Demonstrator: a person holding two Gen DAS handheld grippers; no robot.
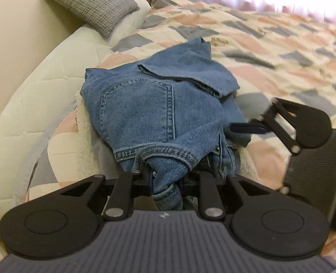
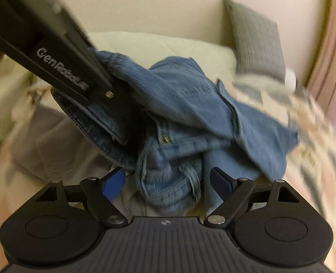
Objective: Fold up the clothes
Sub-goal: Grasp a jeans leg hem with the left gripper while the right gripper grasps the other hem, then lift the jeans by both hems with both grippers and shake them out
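Risked dragging the bunched jeans off the bed, pinched only by a waistband fold in the left gripper, with the right gripper spread wide and holding nothing.

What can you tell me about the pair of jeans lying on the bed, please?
The jeans are mid-blue denim, crumpled in a heap on the patchwork quilt near the mattress edge. A back pocket with double stitching faces up, a brass rivet shows near the fly, and one hemmed leg end is folded across the top. The left claw is shut on a bunched fold near the waistband. The right claw is open, with denim lying between its blue pads.
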